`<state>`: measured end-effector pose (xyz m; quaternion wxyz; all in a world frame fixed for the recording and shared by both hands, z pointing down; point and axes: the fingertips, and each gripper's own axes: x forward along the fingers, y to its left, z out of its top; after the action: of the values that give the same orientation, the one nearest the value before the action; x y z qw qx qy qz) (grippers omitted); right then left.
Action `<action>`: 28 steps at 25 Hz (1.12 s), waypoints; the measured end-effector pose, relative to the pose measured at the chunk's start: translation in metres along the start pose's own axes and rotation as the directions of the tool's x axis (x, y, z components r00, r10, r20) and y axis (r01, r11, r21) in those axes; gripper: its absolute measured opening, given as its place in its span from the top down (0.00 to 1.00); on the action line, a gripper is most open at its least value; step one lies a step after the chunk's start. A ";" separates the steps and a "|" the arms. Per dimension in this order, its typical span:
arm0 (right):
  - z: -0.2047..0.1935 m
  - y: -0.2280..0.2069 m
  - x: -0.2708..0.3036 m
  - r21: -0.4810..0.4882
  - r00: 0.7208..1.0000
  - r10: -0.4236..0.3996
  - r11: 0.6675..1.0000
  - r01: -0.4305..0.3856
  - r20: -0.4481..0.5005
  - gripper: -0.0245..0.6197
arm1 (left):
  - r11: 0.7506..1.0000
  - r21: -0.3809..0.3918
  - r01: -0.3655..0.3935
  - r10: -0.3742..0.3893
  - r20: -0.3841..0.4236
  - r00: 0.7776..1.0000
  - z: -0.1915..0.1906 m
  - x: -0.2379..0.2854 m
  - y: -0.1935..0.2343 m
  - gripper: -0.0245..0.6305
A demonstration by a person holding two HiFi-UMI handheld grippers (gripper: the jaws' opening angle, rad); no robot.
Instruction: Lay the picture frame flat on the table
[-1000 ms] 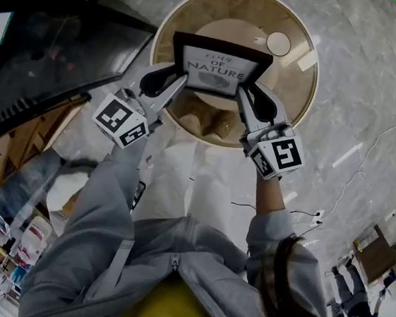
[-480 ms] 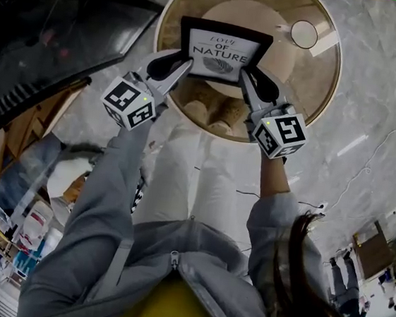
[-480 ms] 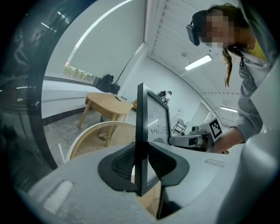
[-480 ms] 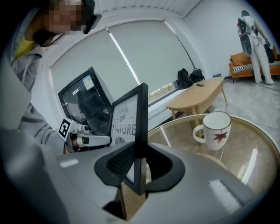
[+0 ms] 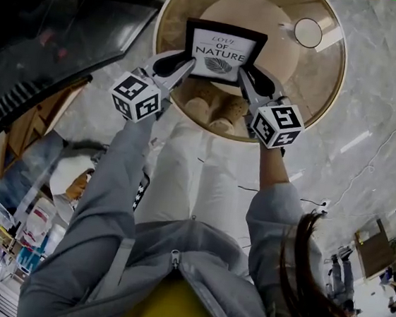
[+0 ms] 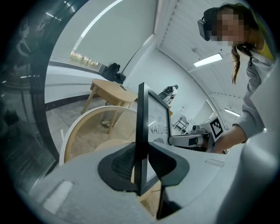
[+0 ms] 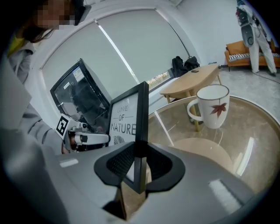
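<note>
Frame (image 5: 224, 51): black border, white print reading "LOVE OF NATURE" with a leaf under it. You've got it in the upper middle of the head view, over the table, close to upright with the print facing you. Not flat yet.
Left gripper (image 6: 141, 165): clamped on the frame's left edge, down near the bottom corner. In the left gripper view both dark pads (image 6: 120, 162) squeeze the thin black edge from either side, no gap.
Right gripper (image 7: 140, 164): same deal on the frame's right edge, low down. Jaws are closed onto the border, pads tight against it.
Cubes: left cube (image 5: 137, 96) and right cube (image 5: 276, 125) sit just below the frame in the head view, one either side of centre.
Table (image 5: 312, 89): round, pale wood rim, glass top, fills the upper middle of the head view. The frame is over its middle, a bit toward your side. Can't tell if the frame's bottom edge touches the glass.
Mug (image 7: 213, 107): white with a red leaf on it, standing on the glass at the right of the right gripper view, beyond the frame and well apart from it.
Shoes (image 5: 216, 110): yours, showing through the glass just below the frame in the head view.
Wooden table (image 7: 192, 83): second one, far back by the window, upper right of the right gripper view.
</note>
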<state>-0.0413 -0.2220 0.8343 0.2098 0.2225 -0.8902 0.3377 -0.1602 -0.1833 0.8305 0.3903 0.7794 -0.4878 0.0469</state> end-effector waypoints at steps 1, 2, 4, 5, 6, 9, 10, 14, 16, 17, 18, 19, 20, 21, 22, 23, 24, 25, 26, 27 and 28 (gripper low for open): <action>-0.004 -0.002 0.002 0.007 1.000 -0.003 1.000 0.003 -0.010 0.83 | 1.000 -0.007 -0.002 0.002 -0.010 1.000 -0.004 0.001 0.002 0.83; -0.007 -0.004 0.003 0.015 1.000 -0.005 1.000 0.006 -0.020 0.83 | 1.000 -0.015 -0.004 0.004 -0.019 1.000 -0.007 0.003 0.003 0.83; -0.013 -0.006 0.006 0.030 0.999 -0.011 0.999 0.012 -0.038 0.83 | 0.999 -0.035 -0.011 0.009 -0.035 0.999 -0.014 0.005 0.006 0.83; -0.016 -0.008 0.007 0.034 0.999 -0.013 0.999 0.015 -0.048 0.83 | 0.999 -0.045 -0.014 0.013 -0.041 0.999 -0.017 0.006 0.007 0.83; -0.019 -0.009 0.008 0.038 0.998 -0.014 0.999 0.016 -0.058 0.83 | 0.998 -0.055 -0.018 0.016 -0.047 0.999 -0.020 0.007 0.009 0.83; -0.028 -0.014 0.013 0.052 0.995 -0.015 0.998 0.020 -0.095 0.83 | 0.996 -0.083 -0.031 0.025 -0.072 0.997 -0.031 0.011 0.015 0.83; -0.032 -0.016 0.015 0.058 0.994 -0.017 0.998 0.024 -0.109 0.82 | 0.995 -0.094 -0.037 0.030 -0.082 0.996 -0.035 0.013 0.017 0.83; -0.043 -0.019 0.019 0.082 0.988 -0.032 0.996 0.045 -0.149 0.82 | 0.987 -0.141 -0.071 0.055 -0.112 0.992 -0.050 0.016 0.022 0.82; -0.047 -0.019 0.020 0.098 0.987 -0.037 0.994 0.053 -0.158 0.82 | 0.983 -0.160 -0.091 0.072 -0.120 0.990 -0.055 0.016 0.025 0.82; -0.048 -0.020 0.021 0.103 0.986 -0.041 0.993 0.058 -0.162 0.82 | 0.981 -0.167 -0.100 0.080 -0.124 0.989 -0.057 0.017 0.026 0.82; -0.049 -0.020 0.022 0.108 0.985 -0.046 0.992 0.065 -0.166 0.82 | 0.979 -0.172 -0.108 0.086 -0.128 0.988 -0.058 0.018 0.027 0.81; -0.051 -0.022 0.023 0.115 0.984 -0.053 0.991 0.073 -0.170 0.82 | 0.978 -0.176 -0.114 0.091 -0.133 0.987 -0.060 0.019 0.028 0.81; -0.052 -0.023 0.023 0.125 0.983 -0.060 0.989 0.082 -0.172 0.82 | 0.977 -0.177 -0.119 0.094 -0.140 0.986 -0.061 0.020 0.029 0.81; -0.053 -0.025 0.025 0.136 0.983 -0.065 0.987 0.090 -0.173 0.82 | 0.976 -0.178 -0.123 0.097 -0.149 0.984 -0.062 0.022 0.031 0.81; -0.055 -0.025 0.026 0.148 0.982 -0.070 0.984 0.097 -0.174 0.82 | 0.976 -0.178 -0.129 0.101 -0.158 0.982 -0.064 0.023 0.032 0.80; -0.056 -0.026 0.027 0.158 0.982 -0.076 0.982 0.104 -0.176 0.82 | 0.975 -0.177 -0.136 0.106 -0.168 0.980 -0.065 0.023 0.034 0.80; -0.058 -0.026 0.027 0.167 0.980 -0.084 0.979 0.114 -0.179 0.82 | 0.974 -0.175 -0.147 0.115 -0.178 0.977 -0.067 0.023 0.035 0.80; -0.060 -0.026 0.028 0.173 0.978 -0.096 0.976 0.129 -0.186 0.82 | 0.972 -0.171 -0.160 0.128 -0.189 0.974 -0.068 0.023 0.036 0.79; -0.062 -0.027 0.028 0.174 0.974 -0.113 0.973 0.148 -0.197 0.81 | 0.970 -0.166 -0.176 0.142 -0.200 0.969 -0.070 0.023 0.038 0.78; -0.065 -0.029 0.028 0.169 0.968 -0.133 0.971 0.170 -0.211 0.81 | 0.968 -0.161 -0.193 0.157 -0.211 0.965 -0.072 0.024 0.039 0.77; -0.068 -0.030 0.028 0.159 0.962 -0.152 0.969 0.191 -0.225 0.80 | 0.965 -0.155 -0.209 0.173 -0.217 0.961 -0.073 0.024 0.040 0.75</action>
<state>-0.0330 -0.2026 0.9109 0.3108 0.2798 -0.8062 0.4185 -0.1575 -0.1616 0.9143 0.4989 0.6819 -0.5212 0.1197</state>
